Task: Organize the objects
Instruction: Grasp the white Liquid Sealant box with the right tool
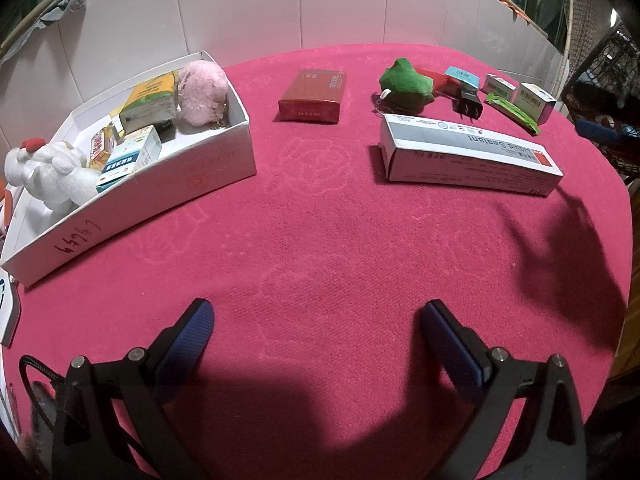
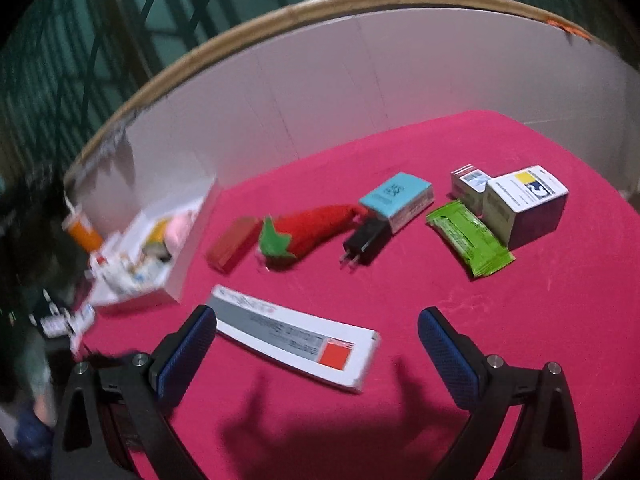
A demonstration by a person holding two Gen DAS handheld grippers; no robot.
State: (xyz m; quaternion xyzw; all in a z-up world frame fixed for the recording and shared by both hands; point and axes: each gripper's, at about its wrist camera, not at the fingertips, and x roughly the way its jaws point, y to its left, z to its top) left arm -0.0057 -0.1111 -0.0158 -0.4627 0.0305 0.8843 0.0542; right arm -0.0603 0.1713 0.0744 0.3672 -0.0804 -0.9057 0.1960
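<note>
Above nubby pink cloth (image 1: 320,240), both the left gripper (image 1: 318,316) and right gripper (image 2: 317,322) gape empty near a long cardboard box (image 2: 296,342).

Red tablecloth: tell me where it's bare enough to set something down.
The widest bare patch of the red tablecloth lies between the open left tongs, the white cardboard tray and the long grey-and-white sealant box. It is crowded behind that box, around the black plug adapter.
</note>
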